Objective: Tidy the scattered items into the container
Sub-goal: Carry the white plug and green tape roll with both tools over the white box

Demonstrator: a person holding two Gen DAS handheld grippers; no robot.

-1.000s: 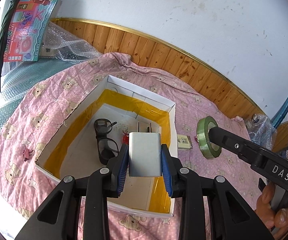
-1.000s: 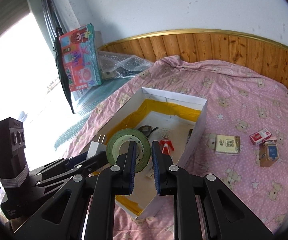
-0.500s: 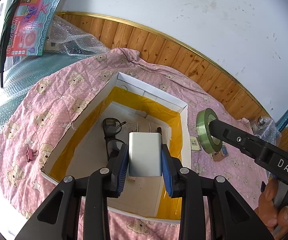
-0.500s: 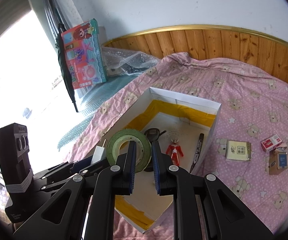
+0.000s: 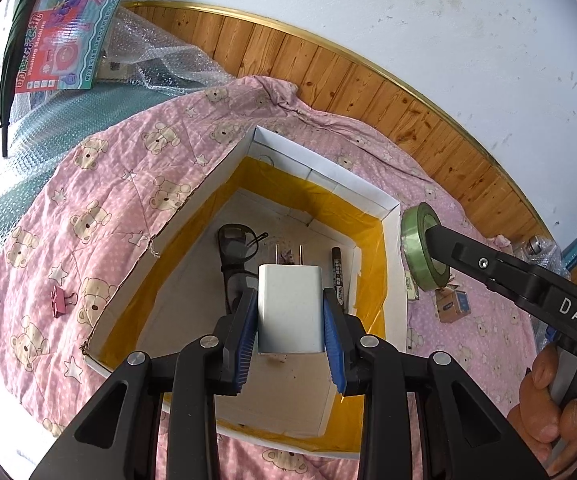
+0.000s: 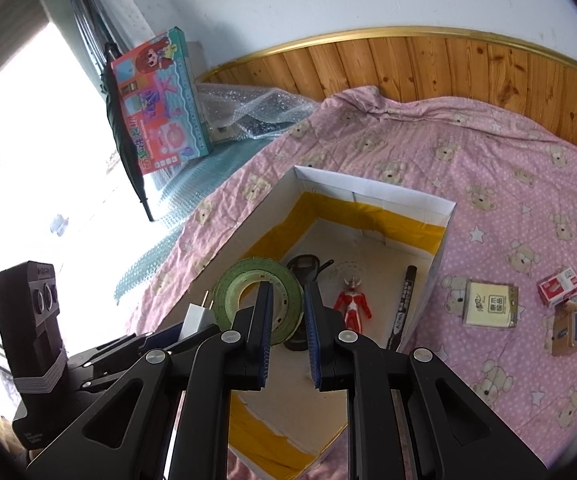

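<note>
Over a bed (image 5: pixel 100 184) spread with a pink bear-print quilt, two hand-held grippers hang above an open white box (image 5: pixel 320 178) lined with yellow tape. The left gripper (image 5: pixel 291 322), at lower centre of its own view, has its blue-padded fingers (image 5: pixel 246 328) clamped on a white charger (image 5: pixel 290 308), prongs pointing away, above the box floor. The right gripper (image 6: pixel 285 330) grasps a green tape roll (image 6: pixel 248 288) by its rim, one finger passing through the hole; in the left view the roll (image 5: pixel 418 248) sits at right of centre, just past the box's right wall, with a hand (image 5: pixel 556 408) on the handle at lower right.

Inside the box lie dark glasses (image 5: pixel 234 248), a black marker (image 5: pixel 338 276) along the right wall and, in the right view, a red-and-silver figure (image 6: pixel 352 304) between the glasses (image 6: pixel 306 266) and the marker (image 6: pixel 404 300). On the quilt, a pink clip (image 5: pixel 59 300) rests at the left of the left view. At the right of the right view lie a yellow packet (image 6: pixel 488 304), a small red-and-white box (image 6: pixel 560 286) and a brown carton (image 6: pixel 572 330). A colourful toy box (image 6: pixel 160 100) leans at upper left beside bubble wrap (image 6: pixel 248 114), below the wood-panelled wall (image 6: pixel 428 64)
</note>
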